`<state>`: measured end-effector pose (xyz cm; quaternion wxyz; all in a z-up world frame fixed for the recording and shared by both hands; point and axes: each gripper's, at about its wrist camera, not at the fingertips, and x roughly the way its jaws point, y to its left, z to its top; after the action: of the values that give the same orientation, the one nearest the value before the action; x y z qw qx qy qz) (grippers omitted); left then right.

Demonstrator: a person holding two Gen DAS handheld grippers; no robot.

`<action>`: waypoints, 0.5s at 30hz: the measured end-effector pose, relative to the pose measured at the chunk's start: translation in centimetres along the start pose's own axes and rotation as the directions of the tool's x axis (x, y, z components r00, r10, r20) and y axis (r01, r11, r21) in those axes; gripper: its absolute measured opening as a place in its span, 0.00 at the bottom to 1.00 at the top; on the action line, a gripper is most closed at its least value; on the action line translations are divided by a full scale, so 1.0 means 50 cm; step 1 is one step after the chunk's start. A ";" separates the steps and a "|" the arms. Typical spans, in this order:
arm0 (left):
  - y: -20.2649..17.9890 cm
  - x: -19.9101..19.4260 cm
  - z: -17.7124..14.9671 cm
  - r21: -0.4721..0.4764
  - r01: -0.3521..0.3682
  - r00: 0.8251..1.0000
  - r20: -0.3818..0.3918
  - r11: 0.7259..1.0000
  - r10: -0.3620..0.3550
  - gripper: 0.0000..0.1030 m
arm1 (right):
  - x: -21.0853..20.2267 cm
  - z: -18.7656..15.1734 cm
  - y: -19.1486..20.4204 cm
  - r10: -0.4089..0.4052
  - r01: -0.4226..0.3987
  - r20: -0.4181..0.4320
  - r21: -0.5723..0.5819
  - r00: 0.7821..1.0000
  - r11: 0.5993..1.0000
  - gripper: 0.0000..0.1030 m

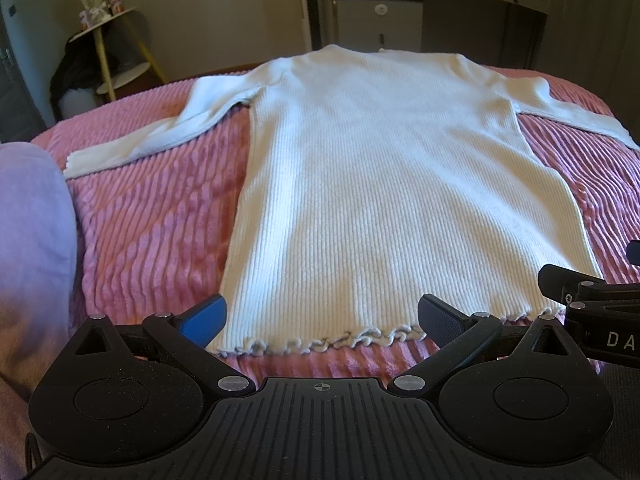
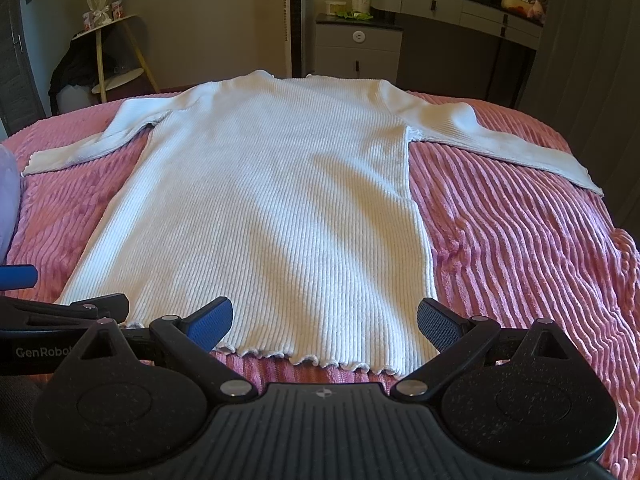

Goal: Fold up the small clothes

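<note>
Nearest to me, my left claw (image 1: 322,318) is spread wide with nothing between its pads, poised just short of the frilled hem (image 1: 320,345) at the near edge of the bed (image 1: 152,232). My right claw (image 2: 325,325) is likewise spread and empty, at the same hem toward its right corner, and each claw shows at the margin of the other's view, so the two sit just beside each other.

The white ribbed sweater (image 2: 272,200) lies flat on the pink ribbed bedspread, hem at the near edge, body running down the middle of the bed, neck at the far edge. The left sleeve (image 1: 160,136) angles out toward the left edge of the bed, and the right sleeve (image 2: 500,140) reaches toward the right edge; both look smooth and unfolded, so I judge no fold is made yet.

It looks like a soft, light, stretchy knit that will drape and sag the moment I lift it, and the plush cover under it will probably drag at the fabric. I would pinch the two hem corners, or a cuff for a sleeve fold, taking both layers in the pads rather than only the frill.

A lilac cloth (image 1: 32,248) bulges at the left edge of the bed. I see no basket or box on the bed; beyond its far edge stand a small cabinet (image 2: 358,46) and a shelf stand (image 2: 116,52) carrying small items I cannot make out.
</note>
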<state>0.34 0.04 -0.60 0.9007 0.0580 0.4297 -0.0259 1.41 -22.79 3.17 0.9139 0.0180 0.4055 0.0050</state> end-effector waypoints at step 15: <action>-0.004 0.002 -0.005 0.006 0.001 1.000 -0.001 1.000 -0.001 1.00 | -0.001 -0.002 0.003 0.000 0.000 -0.002 0.000 1.000 1.000 0.96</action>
<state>0.18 -0.14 -0.86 0.9003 0.0603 0.4301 -0.0278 1.30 -22.62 3.14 0.9135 0.0179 0.4064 0.0049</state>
